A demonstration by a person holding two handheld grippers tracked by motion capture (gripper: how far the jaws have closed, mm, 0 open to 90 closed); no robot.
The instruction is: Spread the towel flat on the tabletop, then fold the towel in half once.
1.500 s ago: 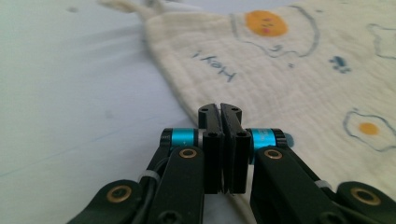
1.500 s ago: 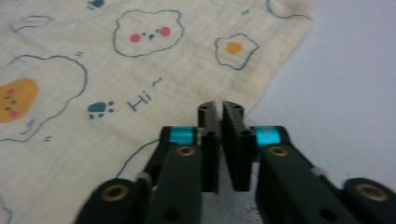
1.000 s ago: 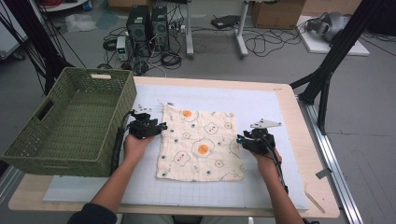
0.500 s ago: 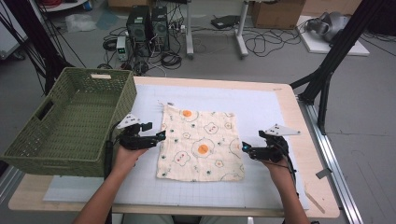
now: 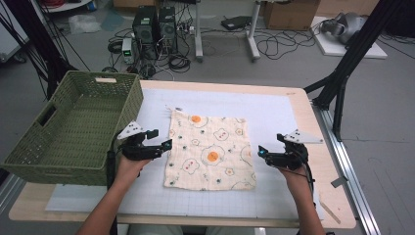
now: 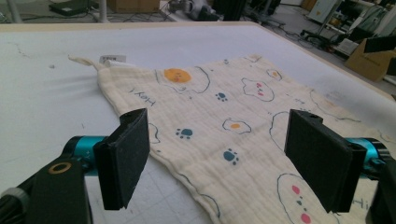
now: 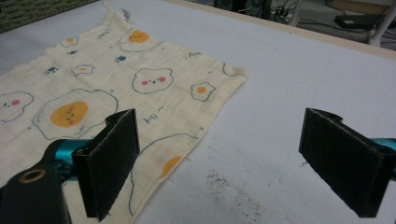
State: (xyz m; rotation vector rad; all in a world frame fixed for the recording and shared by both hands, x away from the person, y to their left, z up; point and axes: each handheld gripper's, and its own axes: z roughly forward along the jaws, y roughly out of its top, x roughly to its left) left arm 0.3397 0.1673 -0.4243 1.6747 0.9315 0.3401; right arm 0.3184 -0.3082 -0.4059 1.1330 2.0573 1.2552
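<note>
Basket [image 5: 73,129]: green woven, far left of the table [image 5: 293,100], overhanging its left edge; open top, a handle slot in the near-left wall.

Left gripper [image 5: 165,144]: just right of the basket, at the cloth's left edge, pointing right toward it. Jaws have just been opening and now stand wide, nothing pinched. In the left gripper view [image 6: 219,154] the two black pads [image 6: 128,154] frame the cloth's near edge, above it, not pressing on it.

Left hand [image 5: 128,166]: behind the gripper, forearm coming up from the bottom edge.

Cloth [image 5: 210,152]: cream square printed with fried eggs and paw marks, lying spread flat on the white mat [image 5: 274,110], mid-table, between the two grippers. A small label and loop sit at its far-left corner [image 6: 112,59]. Far-right corner slightly curled [image 7: 236,70].

Right gripper [image 5: 260,151]: just right of the cloth's right edge, pointing left. Jaws have just been opening, now wide apart and holding nothing. In the right gripper view [image 7: 229,163] one pad hangs over the cloth's edge, the other over bare mat.

Right hand [image 5: 293,171]: behind the gripper, near the table's right side.

Mat marks: dark specks [image 7: 229,186] on the white surface between the right pads.
</note>
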